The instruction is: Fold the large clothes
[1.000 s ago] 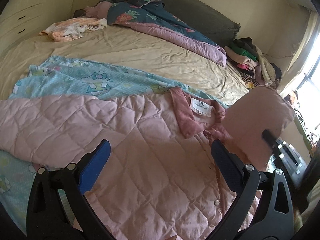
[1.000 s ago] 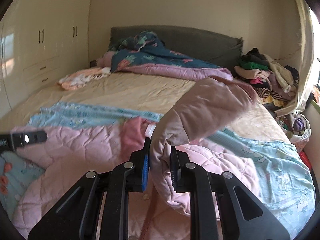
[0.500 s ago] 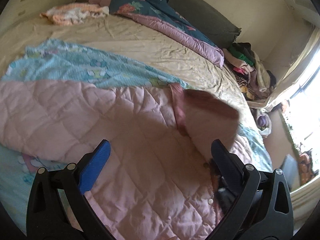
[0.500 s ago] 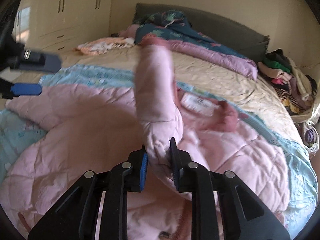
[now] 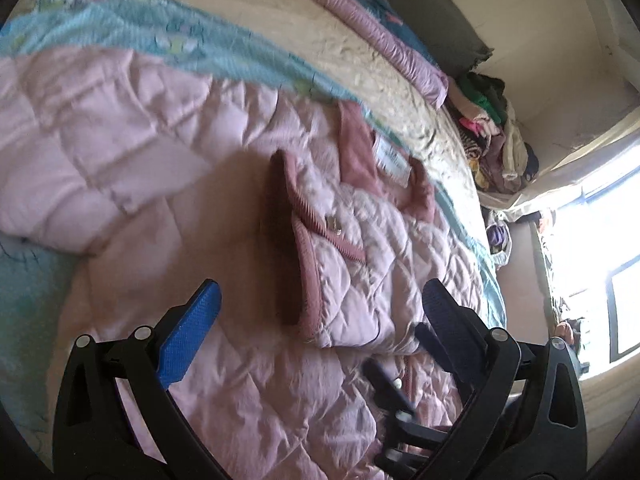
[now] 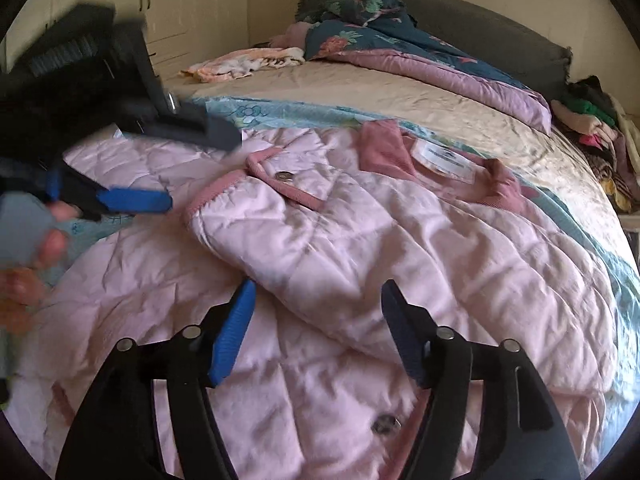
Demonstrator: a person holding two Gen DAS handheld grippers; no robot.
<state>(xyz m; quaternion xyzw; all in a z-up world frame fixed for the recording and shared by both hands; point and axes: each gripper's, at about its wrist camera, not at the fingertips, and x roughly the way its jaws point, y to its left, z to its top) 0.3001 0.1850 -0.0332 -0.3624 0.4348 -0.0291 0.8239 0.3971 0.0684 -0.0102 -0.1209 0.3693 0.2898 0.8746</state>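
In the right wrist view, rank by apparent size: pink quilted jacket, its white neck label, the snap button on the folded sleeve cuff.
1. Pink quilted jacket, filling most of the view.
2. White neck label.
3. Snap button, smallest.

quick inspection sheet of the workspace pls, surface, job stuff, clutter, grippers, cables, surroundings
surface: wide bed with beige sheet; light blue cartoon-print blanket under the garment.
job's things: pink quilted jacket lies flat, one sleeve folded across its front.
clutter: dark floral duvet; peach patterned cloth; heap of clothes.
grippers: left gripper open, holding nothing; right gripper open, holding nothing.
cables: nothing seen.
surroundings: cream wardrobe doors; bright window.
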